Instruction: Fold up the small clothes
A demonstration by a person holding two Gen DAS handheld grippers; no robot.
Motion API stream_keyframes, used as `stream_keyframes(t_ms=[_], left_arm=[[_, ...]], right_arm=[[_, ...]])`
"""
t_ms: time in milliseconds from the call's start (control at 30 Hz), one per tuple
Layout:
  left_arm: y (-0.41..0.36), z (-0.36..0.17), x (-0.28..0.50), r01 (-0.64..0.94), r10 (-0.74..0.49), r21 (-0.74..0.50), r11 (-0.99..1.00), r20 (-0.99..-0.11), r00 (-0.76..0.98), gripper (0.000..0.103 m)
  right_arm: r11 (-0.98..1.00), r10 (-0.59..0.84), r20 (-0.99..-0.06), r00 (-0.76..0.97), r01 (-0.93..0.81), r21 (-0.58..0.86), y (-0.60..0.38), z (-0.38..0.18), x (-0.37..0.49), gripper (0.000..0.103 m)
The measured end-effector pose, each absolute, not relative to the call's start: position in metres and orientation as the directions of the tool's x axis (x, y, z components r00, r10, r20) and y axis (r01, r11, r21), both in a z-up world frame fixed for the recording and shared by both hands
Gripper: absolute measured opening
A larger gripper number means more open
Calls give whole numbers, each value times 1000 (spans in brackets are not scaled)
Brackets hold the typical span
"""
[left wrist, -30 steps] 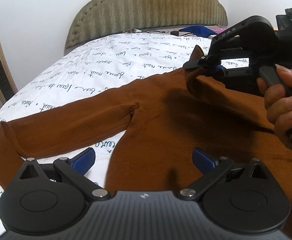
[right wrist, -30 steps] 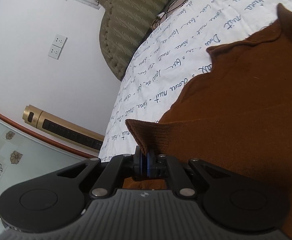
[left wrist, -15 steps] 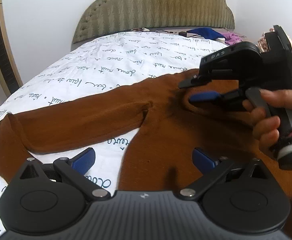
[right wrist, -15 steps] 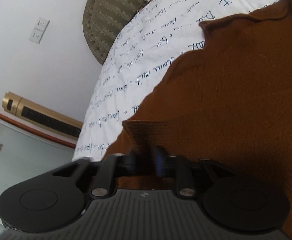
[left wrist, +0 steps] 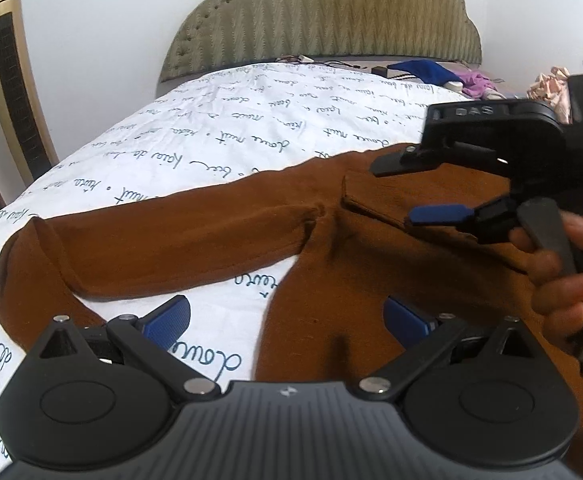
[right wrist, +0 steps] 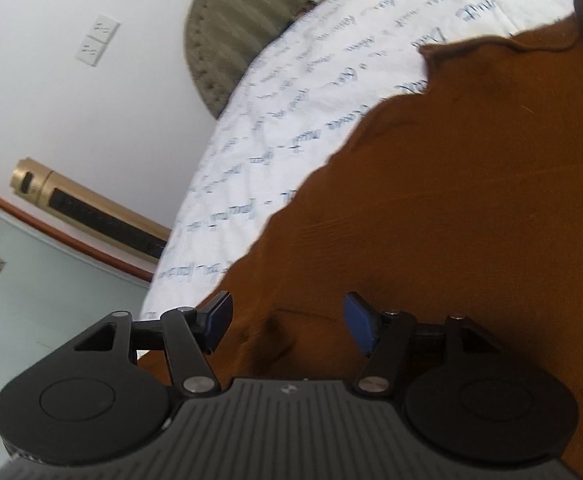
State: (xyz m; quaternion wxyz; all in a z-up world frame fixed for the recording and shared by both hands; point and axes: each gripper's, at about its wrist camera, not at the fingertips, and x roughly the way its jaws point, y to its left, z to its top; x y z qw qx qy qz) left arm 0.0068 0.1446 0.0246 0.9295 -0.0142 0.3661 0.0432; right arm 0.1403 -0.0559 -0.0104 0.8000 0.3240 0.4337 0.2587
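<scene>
Here, roughly a first fold done. Brown sweater (left wrist: 371, 264) spread flat on the bed (left wrist: 251, 128), near its foot edge, body toward the right edge. One sleeve (left wrist: 375, 204) already laid across the chest, cuff resting near the middle of the body. Other sleeve (left wrist: 163, 248) stretched out toward the left edge of the bed, cuff end bent back toward the foot. Left to do, by the look of it: bringing that sleeve in, then folding the body over.

Long axis of the body hard to tell, hem out of sight; outstretched sleeve lying crosswise on the bed, roughly parallel to the headboard (left wrist: 323, 20).

Right gripper (left wrist: 407, 188) just above the folded cuff, jaws opening, pads clear of the cloth, nothing pinched. Left gripper (left wrist: 287, 316) spread wide, empty, hovering over the armpit edge near the foot of the bed.
</scene>
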Motion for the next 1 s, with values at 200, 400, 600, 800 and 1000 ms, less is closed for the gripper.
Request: stream_keyframes(t_ms=[200,400,600,800,1000], left_arm=[[148,26,5,-103,77,2,995,-684,726,103],[153,27,4,-115,77,-8,993,-690,719,103],[158,32,-2,-127,88,-6,992,-684,724,103],[187,35,-23,-181,133,-5,983,-662,738,103],[250,30,-41,-332,230,-18,943,-686,690,103]], right_arm=[[713,656,-550,517,-183,677,-62,-3,115,69],[705,653,-538,533,-169,689,-77,-7,97,69],[705,650,-538,536,-160,691,-79,-10,85,69],[749,633,-554,541,-246,615,-55,2,76,69],[792,610,-604,512,-371,485,-9,12,61,69]])
